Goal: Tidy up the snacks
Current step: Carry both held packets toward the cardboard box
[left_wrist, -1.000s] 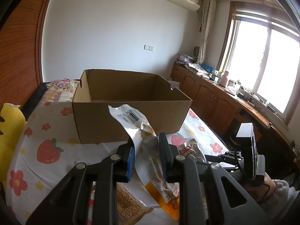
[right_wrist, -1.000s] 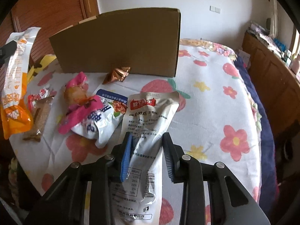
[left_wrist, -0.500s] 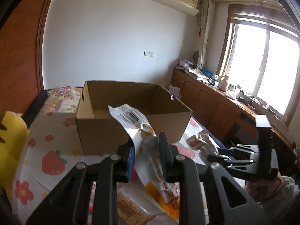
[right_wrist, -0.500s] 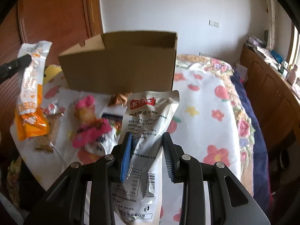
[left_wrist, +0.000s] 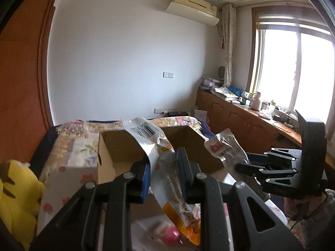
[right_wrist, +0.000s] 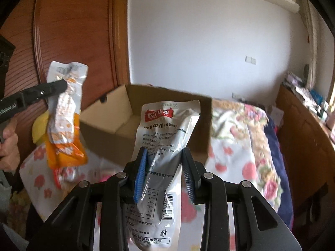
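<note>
My left gripper (left_wrist: 163,172) is shut on an orange and silver snack packet (left_wrist: 167,179), which hangs in the air near the open cardboard box (left_wrist: 125,146). In the right wrist view the same packet (right_wrist: 65,121) dangles at the left from the left gripper's fingers (right_wrist: 58,86). A silver pouch with a red label (right_wrist: 165,138) stands pinched in my right gripper (right_wrist: 164,173), just in front of the box (right_wrist: 117,123). From the left wrist view that pouch (left_wrist: 226,148) and the right gripper (left_wrist: 245,165) are beside the box's right side.
The box sits on a bed with a strawberry and flower cover (right_wrist: 236,152). A yellow plush toy (left_wrist: 14,188) lies at the left. More snacks, blurred, lie low on the cover (left_wrist: 167,234). A wooden cabinet (left_wrist: 240,117) runs under the window at the right.
Both grippers have risen with their packets and come closer to the box. The silver pouch has left the cover and now hangs in the air; the box's inside has come into view.
</note>
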Demonstrator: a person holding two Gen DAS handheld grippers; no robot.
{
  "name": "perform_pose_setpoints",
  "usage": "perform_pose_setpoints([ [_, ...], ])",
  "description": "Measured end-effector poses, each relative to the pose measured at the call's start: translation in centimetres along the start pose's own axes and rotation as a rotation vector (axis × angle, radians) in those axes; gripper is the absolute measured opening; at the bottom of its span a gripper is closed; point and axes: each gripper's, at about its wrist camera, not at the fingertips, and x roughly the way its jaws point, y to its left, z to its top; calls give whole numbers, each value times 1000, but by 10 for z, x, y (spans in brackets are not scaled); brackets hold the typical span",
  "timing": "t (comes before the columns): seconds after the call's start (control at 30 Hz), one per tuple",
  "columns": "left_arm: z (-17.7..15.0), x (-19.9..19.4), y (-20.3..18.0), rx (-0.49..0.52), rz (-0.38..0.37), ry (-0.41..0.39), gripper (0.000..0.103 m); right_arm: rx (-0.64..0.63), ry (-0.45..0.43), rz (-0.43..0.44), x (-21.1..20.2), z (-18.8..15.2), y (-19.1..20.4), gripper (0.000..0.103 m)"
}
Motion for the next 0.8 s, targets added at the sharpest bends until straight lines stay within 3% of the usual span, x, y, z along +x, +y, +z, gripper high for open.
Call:
perform_pose_setpoints([
  [0.33,31,69,36,-14,14,13,21,49,-31,74,69,49,-12,32],
  [0.57,33,114,51,-16,49,37,21,83,-23,75,118,65,-18,33],
  [0.8,14,145,57,-12,65,127,21,95,20,44,150,63,-19,34],
])
